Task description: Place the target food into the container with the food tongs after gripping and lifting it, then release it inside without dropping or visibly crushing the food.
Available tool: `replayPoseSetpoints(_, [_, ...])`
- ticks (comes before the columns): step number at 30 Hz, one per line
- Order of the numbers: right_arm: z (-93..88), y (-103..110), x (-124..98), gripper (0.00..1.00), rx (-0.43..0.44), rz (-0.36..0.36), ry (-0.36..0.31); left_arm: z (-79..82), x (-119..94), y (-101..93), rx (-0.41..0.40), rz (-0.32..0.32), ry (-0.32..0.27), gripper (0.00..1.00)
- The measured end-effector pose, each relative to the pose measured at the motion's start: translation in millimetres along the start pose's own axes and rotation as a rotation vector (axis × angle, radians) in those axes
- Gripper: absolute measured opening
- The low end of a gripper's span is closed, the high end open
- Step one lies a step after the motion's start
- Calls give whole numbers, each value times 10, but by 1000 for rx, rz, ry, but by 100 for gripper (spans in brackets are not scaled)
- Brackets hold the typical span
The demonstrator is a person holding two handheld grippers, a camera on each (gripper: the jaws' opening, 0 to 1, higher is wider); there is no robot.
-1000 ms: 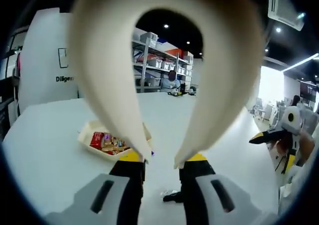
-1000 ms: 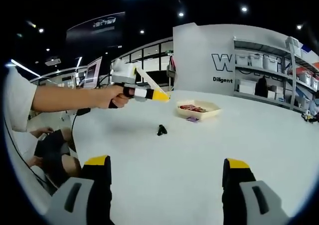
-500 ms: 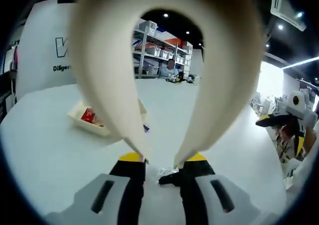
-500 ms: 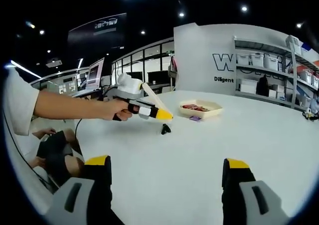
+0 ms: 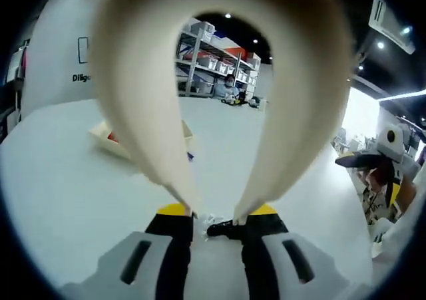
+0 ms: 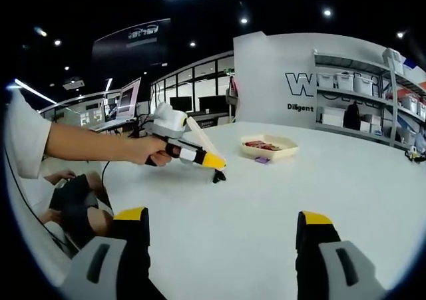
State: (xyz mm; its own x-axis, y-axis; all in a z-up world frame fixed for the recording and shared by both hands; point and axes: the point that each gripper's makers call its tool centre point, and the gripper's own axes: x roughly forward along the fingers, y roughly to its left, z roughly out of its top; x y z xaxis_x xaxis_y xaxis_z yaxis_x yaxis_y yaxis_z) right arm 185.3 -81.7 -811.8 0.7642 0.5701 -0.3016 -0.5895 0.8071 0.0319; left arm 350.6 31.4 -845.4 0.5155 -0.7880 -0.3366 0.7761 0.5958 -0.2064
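Cream tongs (image 5: 219, 100) before tray (image 5: 110, 140), shelving (image 5: 210, 74) beyond

- A wide white desk (image 6: 266, 200) is seen.
- A cream tray (image 6: 268, 146) of food is carried toward 1 o'clock.
- A small purple packet (image 6: 259, 159) lies just beside it.
- A small black item (image 6: 217, 176) rests at 11 o'clock.

White tabletop (image 6: 279, 200), big open room behind it.
Metal shelving (image 6: 363, 94) with pale bins lines the far wall, next to a white panel (image 6: 276, 80) with dark lettering. Monitors (image 6: 128, 95) sit off to the left, ceiling spotlights (image 6: 325, 12) overhead, and a small purple bit (image 6: 261, 159) lies on the tabletop.
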Motion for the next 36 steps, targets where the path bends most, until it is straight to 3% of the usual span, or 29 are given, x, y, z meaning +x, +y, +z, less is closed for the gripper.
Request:
replayPoseSetpoints(5, [23, 52, 0, 89, -6, 10, -5, -55, -126, -29, -10, 22, 0, 26])
replayPoseSetpoints(9, [42, 101, -2, 89, -7, 19, -13, -76, -241, -66, -75, 33, -37, 26])
replayPoseSetpoints(12, [38, 147, 3, 89, -12, 26, -12, -169, -264, -111, -61, 27, -1, 26])
replayPoseSetpoints(19, [31, 188, -50, 89, -12, 28, -18, -217, -277, -213, -78, 20, 2, 27])
replayPoseSetpoints(24, [6, 162, -120, 89, -3, 16, -22, -234, -286, -324, -211, 41, -27, 27])
replayPoseSetpoints(27, [1, 164, -147, 89, 0, 13, -25, -263, -296, -405, -153, 53, -17, 27])
replayPoseSetpoints(31, [-19, 164, -169, 88, -2, 12, -22, -290, -331, -493, -176, 54, -25, 27])
replayPoseSetpoints(36, [-37, 155, -173, 88, 5, 12, -24, -278, -360, -498, -45, 56, -10, 27])
